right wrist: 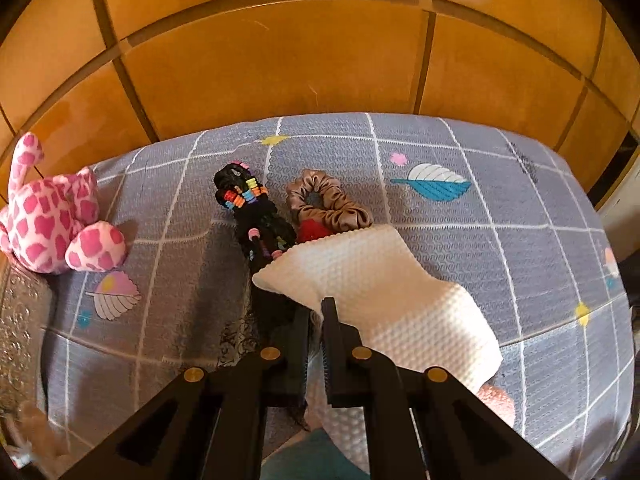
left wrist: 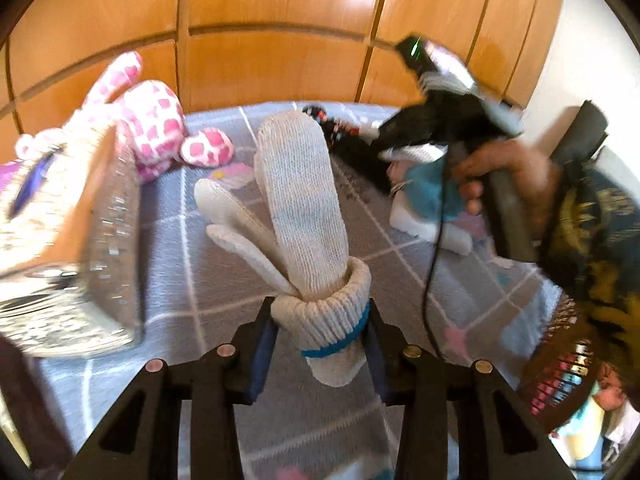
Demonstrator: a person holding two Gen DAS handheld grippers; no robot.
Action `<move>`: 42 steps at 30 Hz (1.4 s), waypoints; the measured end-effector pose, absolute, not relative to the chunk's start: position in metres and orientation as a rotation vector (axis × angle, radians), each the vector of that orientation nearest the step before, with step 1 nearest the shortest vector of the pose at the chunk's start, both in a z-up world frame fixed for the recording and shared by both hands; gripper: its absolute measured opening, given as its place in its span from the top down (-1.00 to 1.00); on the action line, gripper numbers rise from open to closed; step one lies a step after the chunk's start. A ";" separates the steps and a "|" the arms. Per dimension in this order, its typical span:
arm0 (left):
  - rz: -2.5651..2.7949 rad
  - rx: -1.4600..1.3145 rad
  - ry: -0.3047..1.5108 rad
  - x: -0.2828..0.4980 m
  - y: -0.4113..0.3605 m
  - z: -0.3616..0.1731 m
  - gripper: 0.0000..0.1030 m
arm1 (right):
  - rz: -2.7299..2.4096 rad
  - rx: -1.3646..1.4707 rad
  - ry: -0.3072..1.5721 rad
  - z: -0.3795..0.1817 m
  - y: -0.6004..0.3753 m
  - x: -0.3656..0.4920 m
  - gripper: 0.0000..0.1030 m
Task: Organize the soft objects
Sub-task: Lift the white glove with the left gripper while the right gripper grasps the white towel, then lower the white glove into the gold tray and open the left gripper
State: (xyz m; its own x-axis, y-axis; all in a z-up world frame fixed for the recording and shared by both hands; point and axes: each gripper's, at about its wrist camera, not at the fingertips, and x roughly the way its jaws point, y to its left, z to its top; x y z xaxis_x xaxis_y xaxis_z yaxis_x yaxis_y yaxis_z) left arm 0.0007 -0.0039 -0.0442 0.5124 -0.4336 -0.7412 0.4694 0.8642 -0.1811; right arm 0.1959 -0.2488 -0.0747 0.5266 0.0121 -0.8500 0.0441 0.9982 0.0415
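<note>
Warm light, motion blur, fisheye warping.

Ribbed knit glove [left wrist: 304, 216] — glossy wood wardrobe [right wrist: 280, 60], satin scrunchie [right wrist: 326, 202].

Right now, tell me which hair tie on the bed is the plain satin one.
The beige scrunchie, lying right of the black hair ties. It is smooth ruffled fabric with no beads; the black ones carry coloured beads.
</note>
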 end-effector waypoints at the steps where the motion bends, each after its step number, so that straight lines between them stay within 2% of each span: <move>1: -0.548 0.037 0.855 -0.007 0.006 -0.034 0.21 | -0.020 0.049 1.015 -0.075 -0.248 0.196 0.92; 6: -0.506 -0.020 0.766 -0.031 0.058 0.004 0.20 | -0.027 0.030 1.010 -0.074 -0.246 0.194 0.92; 12: -0.272 -0.145 0.733 -0.035 0.150 0.020 0.20 | -0.025 0.033 1.020 -0.076 -0.245 0.194 0.92; 19: 0.051 -0.305 0.831 -0.017 0.249 -0.013 0.20 | -0.024 0.016 1.037 -0.081 -0.240 0.194 0.92; 27: 0.234 -0.366 0.929 0.020 0.305 -0.053 0.18 | -0.037 -0.054 1.026 -0.081 -0.231 0.192 0.92; 30: 0.282 -0.345 0.934 0.037 0.315 -0.059 0.04 | -0.041 -0.085 1.020 -0.081 -0.227 0.192 0.92; 31: 0.283 -0.331 0.931 0.042 0.317 -0.058 -0.12 | -0.042 -0.086 1.019 -0.081 -0.227 0.191 0.92; 32: 0.295 -0.322 0.927 0.040 0.320 -0.056 -0.36 | -0.044 -0.086 1.017 -0.081 -0.227 0.191 0.92; 33: 0.314 -0.313 0.919 0.040 0.322 -0.054 -0.44 | -0.045 -0.086 1.016 -0.081 -0.227 0.191 0.92; 38: 0.342 -0.330 0.865 0.031 0.325 -0.043 -0.56 | -0.052 -0.094 1.012 -0.080 -0.227 0.190 0.92; 42: 0.360 -0.335 0.852 0.013 0.315 -0.041 -0.58 | -0.052 -0.080 1.011 -0.079 -0.228 0.191 0.92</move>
State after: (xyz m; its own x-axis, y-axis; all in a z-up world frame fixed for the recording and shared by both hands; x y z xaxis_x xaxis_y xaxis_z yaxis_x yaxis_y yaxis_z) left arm 0.0128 0.3148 -0.0409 0.6059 0.1733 -0.7764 -0.4360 0.8887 -0.1419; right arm 0.1909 -0.2281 -0.0790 0.5305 -0.0804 -0.8439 0.0064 0.9958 -0.0909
